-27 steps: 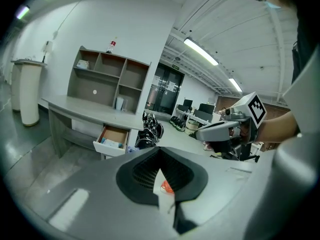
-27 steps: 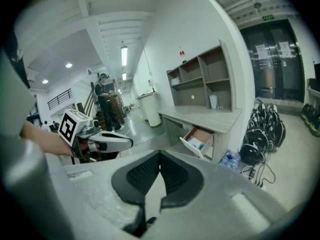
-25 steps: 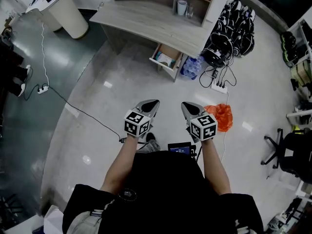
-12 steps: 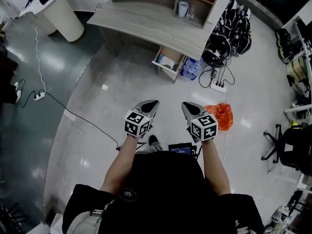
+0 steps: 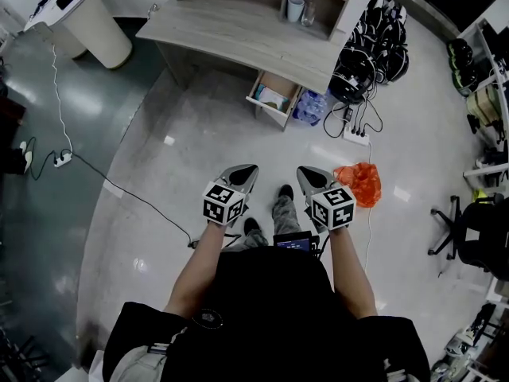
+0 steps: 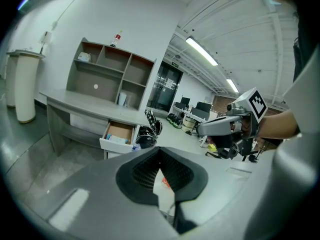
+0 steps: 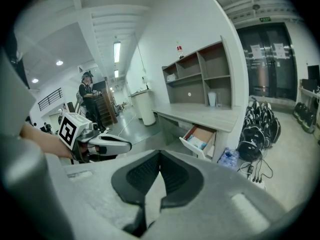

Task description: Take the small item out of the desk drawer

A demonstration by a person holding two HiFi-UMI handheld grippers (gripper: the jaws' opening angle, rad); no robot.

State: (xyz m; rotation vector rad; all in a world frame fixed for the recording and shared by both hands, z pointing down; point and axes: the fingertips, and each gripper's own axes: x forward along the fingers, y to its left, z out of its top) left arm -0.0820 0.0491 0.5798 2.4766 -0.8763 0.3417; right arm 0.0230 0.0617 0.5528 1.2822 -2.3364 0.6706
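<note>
Your left tongs [image 5: 251, 168] and right tongs [image 5: 302, 171] are both closed on nothing, with their pads meeting at the tips. You hold them side by side in front of your body, above the pale floor [image 5: 199, 157]. The drawer [image 5: 269, 108] stands pulled open under the worktop [image 5: 231, 30], well apart from both tongs. A small pale blue and white item [image 5: 272, 97] lies inside it. An orange bag [image 5: 359, 185] lies on the floor near your right tongs.
</note>
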